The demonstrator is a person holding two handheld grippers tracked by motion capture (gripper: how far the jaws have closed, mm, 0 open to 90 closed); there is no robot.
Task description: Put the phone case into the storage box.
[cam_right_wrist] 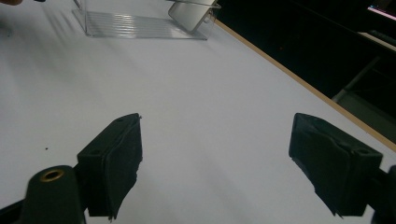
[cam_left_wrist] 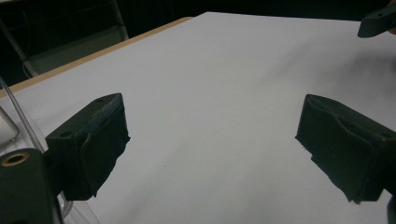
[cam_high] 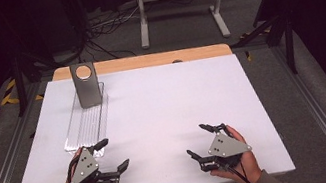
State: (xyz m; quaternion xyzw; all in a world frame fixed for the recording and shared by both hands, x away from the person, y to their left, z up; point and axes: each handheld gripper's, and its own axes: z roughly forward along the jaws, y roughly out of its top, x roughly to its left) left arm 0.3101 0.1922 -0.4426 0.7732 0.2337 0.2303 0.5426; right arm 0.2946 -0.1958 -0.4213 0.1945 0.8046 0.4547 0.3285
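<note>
A clear ribbed plastic tray (cam_high: 86, 124) lies on the left part of the white table (cam_high: 163, 101), with a grey metal plate (cam_high: 85, 85) bearing a round hole standing upright at its far end. My left gripper (cam_high: 112, 154) rests near the front edge just below the tray, jaws wide open and empty; its own view (cam_left_wrist: 212, 140) shows bare table between them. My right gripper (cam_high: 198, 140) sits at the front right, also open and empty (cam_right_wrist: 215, 154). The tray (cam_right_wrist: 140, 23) and plate (cam_right_wrist: 194, 11) lie far off in the right gripper view.
The table's wooden far edge (cam_high: 145, 60) borders the white surface. Behind it, on the carpeted floor, stand a white metal frame (cam_high: 181, 2) and loose cables (cam_high: 104, 28). Metal rails (cam_high: 2, 170) run along both sides of the table.
</note>
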